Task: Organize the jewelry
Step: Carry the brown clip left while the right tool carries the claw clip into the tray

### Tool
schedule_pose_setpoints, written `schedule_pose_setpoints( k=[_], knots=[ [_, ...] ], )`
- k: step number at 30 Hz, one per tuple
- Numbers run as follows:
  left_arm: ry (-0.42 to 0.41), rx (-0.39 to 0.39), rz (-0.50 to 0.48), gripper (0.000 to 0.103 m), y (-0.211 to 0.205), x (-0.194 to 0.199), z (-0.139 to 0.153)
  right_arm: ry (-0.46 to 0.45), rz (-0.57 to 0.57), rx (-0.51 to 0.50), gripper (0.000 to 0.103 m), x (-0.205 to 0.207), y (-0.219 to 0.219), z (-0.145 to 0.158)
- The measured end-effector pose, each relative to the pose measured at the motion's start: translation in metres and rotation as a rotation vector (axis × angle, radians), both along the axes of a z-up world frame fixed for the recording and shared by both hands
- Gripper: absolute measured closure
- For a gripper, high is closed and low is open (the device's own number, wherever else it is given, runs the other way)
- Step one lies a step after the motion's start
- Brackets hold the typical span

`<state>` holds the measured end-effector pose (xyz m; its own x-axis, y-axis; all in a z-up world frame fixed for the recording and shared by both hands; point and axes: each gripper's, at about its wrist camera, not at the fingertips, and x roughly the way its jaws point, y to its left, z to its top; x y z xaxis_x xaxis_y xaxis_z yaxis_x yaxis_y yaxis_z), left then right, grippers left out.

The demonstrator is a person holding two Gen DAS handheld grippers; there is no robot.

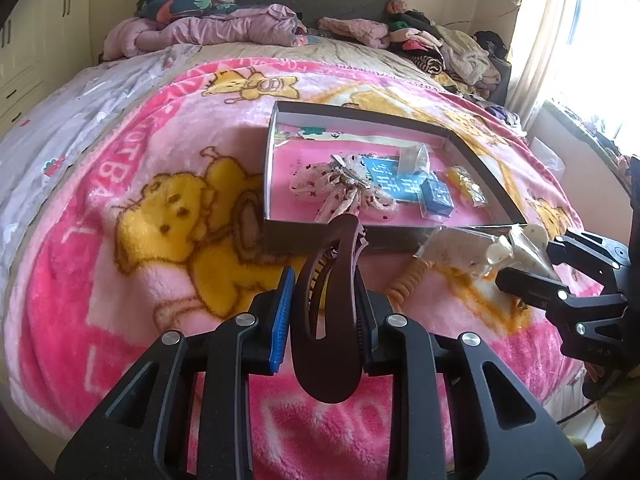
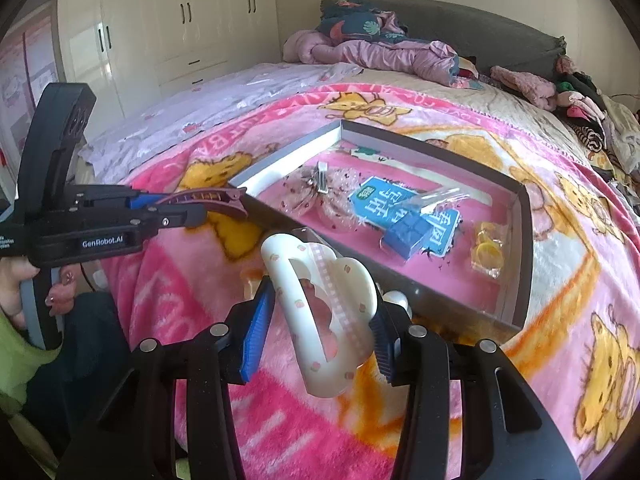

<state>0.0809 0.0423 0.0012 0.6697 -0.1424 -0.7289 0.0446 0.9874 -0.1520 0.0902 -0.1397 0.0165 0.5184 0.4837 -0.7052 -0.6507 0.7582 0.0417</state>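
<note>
**Two hair clips held over the bed**

My left fingers (image 1: 326, 312) are clamped on a dark brown hair clip (image 1: 332, 312), which stands upright between the blue pads, its curved tip pointing toward the box (image 1: 276, 152). My right fingers (image 2: 320, 332) grip a white clip (image 2: 324, 320) dotted with small pink marks, inside a clear wrapper. Both clips hang above the pink bear blanket (image 1: 160, 208), just short of the box's near wall. The shallow open box lies on the bed and holds a frilly hair bow (image 1: 344, 188), a blue card (image 1: 394, 182), a small blue case (image 1: 438, 196) and a yellow packet (image 1: 468, 184). An orange coil tie (image 1: 408, 280) lies on the blanket beside the box.
</note>
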Motion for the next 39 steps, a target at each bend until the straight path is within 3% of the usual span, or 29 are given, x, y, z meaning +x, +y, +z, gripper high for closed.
schedule_pose_setpoints(
  k=[12, 39],
  knots=[
    [-0.007, 0.005, -0.03, 0.084, -0.013, 0.017, 0.01, -0.004, -0.076, 0.021, 0.06, 0.013, -0.023, 0.004],
    [-0.023, 0.002, -0.129, 0.084, -0.051, 0.095, 0.025, -0.058, -0.251, 0.04, 0.06, 0.067, -0.066, 0.017]
  ],
)
